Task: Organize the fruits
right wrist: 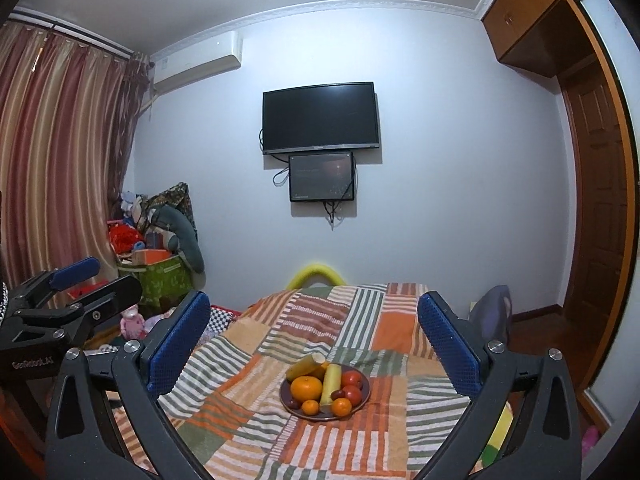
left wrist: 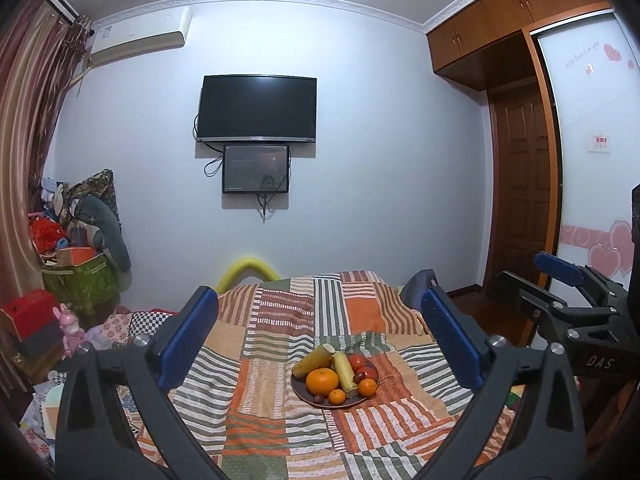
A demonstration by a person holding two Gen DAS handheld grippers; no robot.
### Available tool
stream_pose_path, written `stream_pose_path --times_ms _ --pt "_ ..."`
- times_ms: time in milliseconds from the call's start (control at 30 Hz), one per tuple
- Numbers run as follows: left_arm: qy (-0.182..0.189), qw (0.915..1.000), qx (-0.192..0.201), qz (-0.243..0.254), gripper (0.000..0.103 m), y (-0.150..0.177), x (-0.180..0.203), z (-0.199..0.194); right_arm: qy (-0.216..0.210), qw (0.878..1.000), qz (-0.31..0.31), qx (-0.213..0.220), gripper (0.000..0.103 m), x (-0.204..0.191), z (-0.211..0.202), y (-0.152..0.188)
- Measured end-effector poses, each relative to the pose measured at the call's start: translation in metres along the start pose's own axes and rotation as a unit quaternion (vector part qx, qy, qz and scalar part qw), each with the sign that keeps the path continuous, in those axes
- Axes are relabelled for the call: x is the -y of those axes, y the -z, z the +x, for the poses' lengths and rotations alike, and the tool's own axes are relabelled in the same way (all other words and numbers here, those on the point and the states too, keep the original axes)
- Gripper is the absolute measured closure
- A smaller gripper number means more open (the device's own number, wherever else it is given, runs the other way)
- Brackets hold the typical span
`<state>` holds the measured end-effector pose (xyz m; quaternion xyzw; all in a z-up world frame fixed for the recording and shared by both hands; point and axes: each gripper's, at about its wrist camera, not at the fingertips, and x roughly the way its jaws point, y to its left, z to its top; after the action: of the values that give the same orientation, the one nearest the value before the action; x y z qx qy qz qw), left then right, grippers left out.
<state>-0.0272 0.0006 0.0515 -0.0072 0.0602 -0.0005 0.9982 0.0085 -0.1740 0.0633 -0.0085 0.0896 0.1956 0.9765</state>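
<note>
A bed covered by a striped patchwork blanket [left wrist: 280,320] is seen ahead of and below both tongs. On it, straight ahead between the spread fingers, a dark plate [right wrist: 285,398] is heaped with fruit, probably gathered there for sorting. A large orange [left wrist: 322,381] sits at the near side, two corn cobs [left wrist: 345,368] lie across the middle, red tomatoes [right wrist: 352,380] are kept beyond, and small tangerines [right wrist: 310,407] rest at the near rim. The left gripper [left wrist: 320,340] and right gripper [right wrist: 314,340] are held wide open, empty, well short of the plate.
</note>
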Motion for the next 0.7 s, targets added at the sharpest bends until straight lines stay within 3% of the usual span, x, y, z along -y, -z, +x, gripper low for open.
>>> stream_pose_path --times_ms 700 --pt "0.0 0.9997 -0.022 -0.005 0.0 0.012 -0.001 0.014 0.014 1.0 -0.005 -0.018 0.0 0.004 -0.002 0.004"
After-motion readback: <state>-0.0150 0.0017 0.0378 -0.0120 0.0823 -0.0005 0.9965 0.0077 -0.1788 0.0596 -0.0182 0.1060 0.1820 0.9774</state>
